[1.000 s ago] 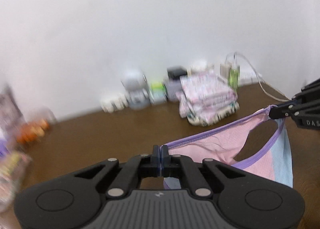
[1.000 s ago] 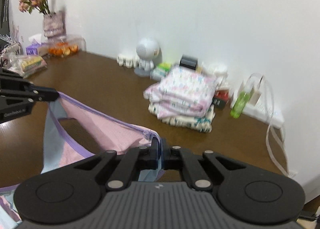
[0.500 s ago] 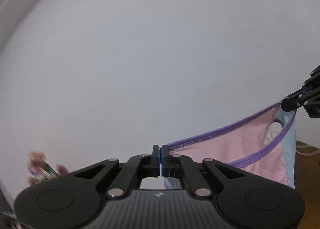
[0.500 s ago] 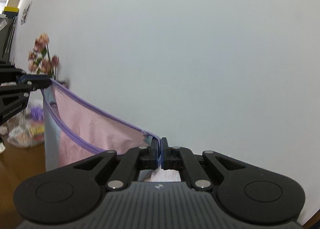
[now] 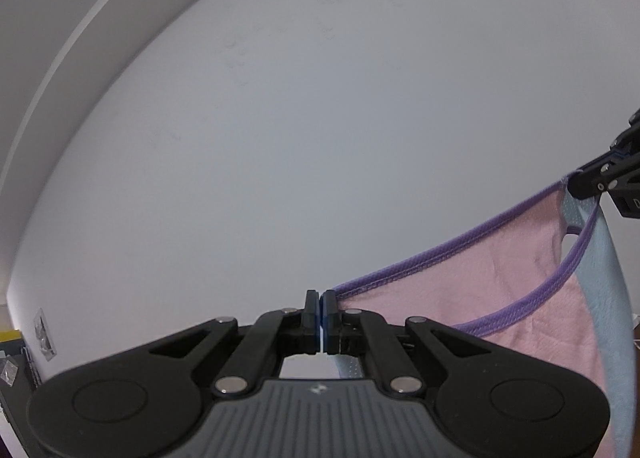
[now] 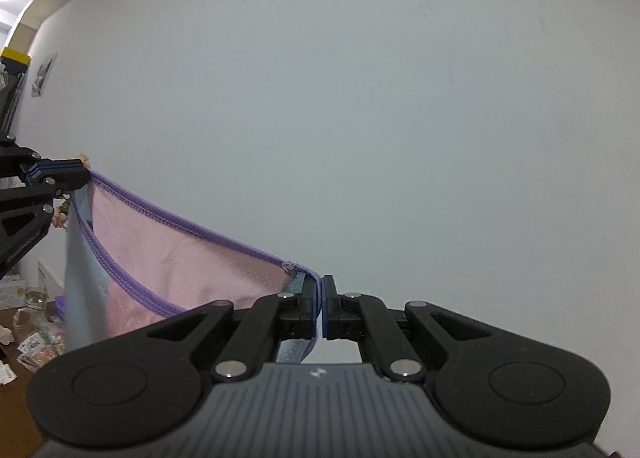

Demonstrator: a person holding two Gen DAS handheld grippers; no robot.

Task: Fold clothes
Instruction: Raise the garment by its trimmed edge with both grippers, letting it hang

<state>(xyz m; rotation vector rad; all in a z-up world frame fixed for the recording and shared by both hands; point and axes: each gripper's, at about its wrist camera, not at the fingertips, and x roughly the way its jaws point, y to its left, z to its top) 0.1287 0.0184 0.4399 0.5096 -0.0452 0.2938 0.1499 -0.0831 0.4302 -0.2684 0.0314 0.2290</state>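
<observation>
A pink garment (image 5: 480,282) with purple trim and pale blue panels hangs stretched in the air between both grippers. My left gripper (image 5: 321,308) is shut on one top corner of its purple edge. My right gripper (image 6: 322,296) is shut on the opposite corner. In the left wrist view the right gripper (image 5: 588,184) shows at the right edge, pinching the cloth. The right wrist view has the left gripper (image 6: 78,174) at its left edge, and the garment (image 6: 180,262) sags between the two. The garment's lower part hangs out of sight below.
A plain white wall (image 5: 320,118) fills both views, with the ceiling edge (image 5: 80,34) at upper left. A brown table (image 6: 16,410) with small clutter (image 6: 36,346) lies at the lower left of the right wrist view. Pink flowers (image 6: 60,218) peek out behind the left gripper.
Both grippers rose from the table and tilted up to about level, lifting the garment clear. The folded clothes pile and table items dropped out of sight; wall now fills the views.
</observation>
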